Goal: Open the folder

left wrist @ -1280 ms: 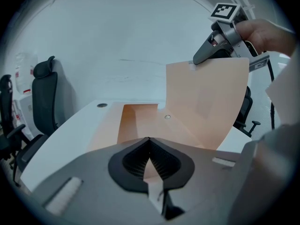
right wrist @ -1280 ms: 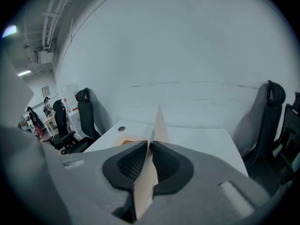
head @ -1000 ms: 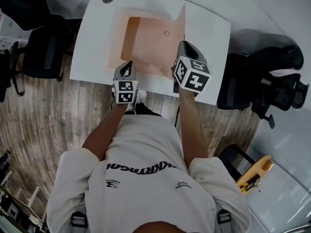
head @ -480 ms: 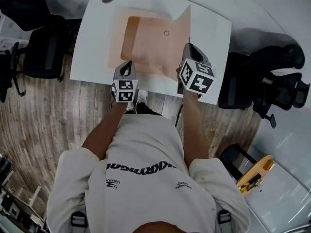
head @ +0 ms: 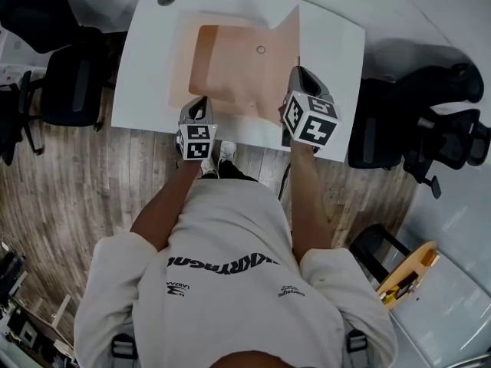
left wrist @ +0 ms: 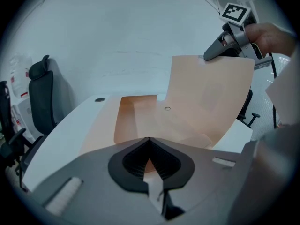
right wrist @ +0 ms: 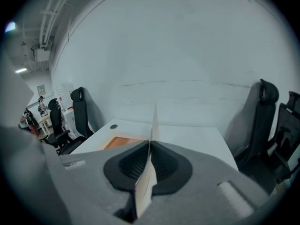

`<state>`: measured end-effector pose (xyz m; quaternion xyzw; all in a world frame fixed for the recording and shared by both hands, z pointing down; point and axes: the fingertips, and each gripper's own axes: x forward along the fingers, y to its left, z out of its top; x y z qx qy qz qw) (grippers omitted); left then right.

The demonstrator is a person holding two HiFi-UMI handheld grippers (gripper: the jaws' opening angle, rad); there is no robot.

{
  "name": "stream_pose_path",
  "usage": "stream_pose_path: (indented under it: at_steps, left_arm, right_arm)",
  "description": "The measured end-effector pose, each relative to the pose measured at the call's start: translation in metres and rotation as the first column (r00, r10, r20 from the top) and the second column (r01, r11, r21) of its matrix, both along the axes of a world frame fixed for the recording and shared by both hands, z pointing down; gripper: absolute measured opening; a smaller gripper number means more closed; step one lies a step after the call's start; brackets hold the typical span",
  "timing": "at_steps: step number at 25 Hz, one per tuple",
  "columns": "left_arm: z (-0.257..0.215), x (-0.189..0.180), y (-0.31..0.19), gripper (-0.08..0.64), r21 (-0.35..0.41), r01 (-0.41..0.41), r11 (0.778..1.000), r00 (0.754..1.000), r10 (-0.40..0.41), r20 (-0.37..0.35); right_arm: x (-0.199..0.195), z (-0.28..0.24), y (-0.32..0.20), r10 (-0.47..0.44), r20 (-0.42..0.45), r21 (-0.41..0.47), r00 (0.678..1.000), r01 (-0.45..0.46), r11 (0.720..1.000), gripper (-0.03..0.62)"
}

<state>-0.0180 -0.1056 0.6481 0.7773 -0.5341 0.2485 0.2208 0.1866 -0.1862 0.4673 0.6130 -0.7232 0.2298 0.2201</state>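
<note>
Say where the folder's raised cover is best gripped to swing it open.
Probably its free top edge near the person, edge-on from the near side, as the right gripper pinches it: the cover is a thin sheet standing up, leaving only its edge graspable.

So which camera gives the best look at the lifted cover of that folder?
The left gripper view: the raised cover faces it broadside, with the right gripper pinching its top edge. The head view sees it steeply from above, foreshortened. The right gripper view catches it only edge-on, a thin sheet between its shut jaws.
</note>
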Motion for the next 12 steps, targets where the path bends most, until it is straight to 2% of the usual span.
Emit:
stream_pose_path:
  at_steps: [12]
  left_arm:
    - [0.003,0.000,0.001,-0.011,-0.038,0.001,0.999,1.000,-0.001,-0.010]
  right_arm:
    - [0.021,0.006,0.001,0.021,-0.021,-0.018,1.000,-0.022,1.000,0.009]
